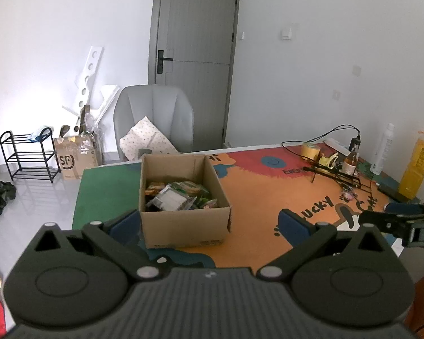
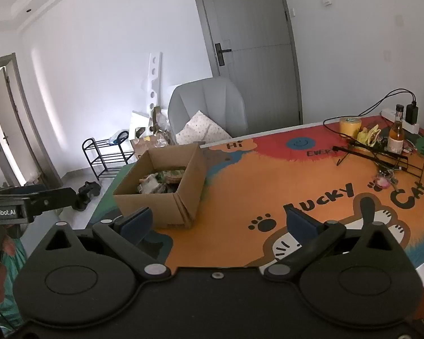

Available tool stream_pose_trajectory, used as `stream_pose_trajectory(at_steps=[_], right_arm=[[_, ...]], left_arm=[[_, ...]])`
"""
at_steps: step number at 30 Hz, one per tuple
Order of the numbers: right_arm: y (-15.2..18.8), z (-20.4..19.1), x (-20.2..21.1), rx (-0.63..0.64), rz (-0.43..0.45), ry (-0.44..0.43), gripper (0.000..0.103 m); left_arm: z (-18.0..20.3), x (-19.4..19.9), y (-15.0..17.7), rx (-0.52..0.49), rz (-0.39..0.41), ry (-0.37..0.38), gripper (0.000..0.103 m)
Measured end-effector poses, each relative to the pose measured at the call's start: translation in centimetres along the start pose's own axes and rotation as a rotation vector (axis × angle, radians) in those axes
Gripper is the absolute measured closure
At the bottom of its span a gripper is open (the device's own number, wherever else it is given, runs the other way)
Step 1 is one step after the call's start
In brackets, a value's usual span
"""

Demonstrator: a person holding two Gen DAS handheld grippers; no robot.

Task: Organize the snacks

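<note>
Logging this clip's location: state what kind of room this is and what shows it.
Probably a room in a home, used as a workspace: a table under a cartoon cat mat, a grey interior door, a padded chair and a shoe rack by the wall.

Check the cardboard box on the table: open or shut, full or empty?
Open and partly filled: the box has no flaps over its top, and snack packets show inside.

Cardboard box (image 1: 183, 227): plain brown. Table mat (image 2: 240, 197): orange, red, green, black "LUCKY CAT" lettering, paw prints. Pillow (image 1: 145, 138): cream, dotted. Chair (image 1: 152, 113): grey. Tape roll (image 2: 350, 127): yellow. Gripper pads (image 2: 299, 221): blue.
</note>
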State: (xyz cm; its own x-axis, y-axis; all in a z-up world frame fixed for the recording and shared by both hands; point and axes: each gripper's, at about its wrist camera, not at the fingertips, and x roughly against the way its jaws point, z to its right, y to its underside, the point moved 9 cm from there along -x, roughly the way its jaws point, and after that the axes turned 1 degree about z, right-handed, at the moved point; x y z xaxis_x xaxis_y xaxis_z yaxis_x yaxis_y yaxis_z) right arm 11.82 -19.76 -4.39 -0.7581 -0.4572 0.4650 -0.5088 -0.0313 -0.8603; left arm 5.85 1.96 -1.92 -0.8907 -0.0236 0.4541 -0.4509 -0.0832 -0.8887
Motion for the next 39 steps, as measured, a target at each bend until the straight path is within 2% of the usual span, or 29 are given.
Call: stream_pose_trajectory(at_steps=[39], right_arm=[[-0.23,0.16,0.05,0.015,0.009,0.020,0.000]], left_arm=[[0.82,-0.02,0.71,-0.012,0.008,0.010,0.000]])
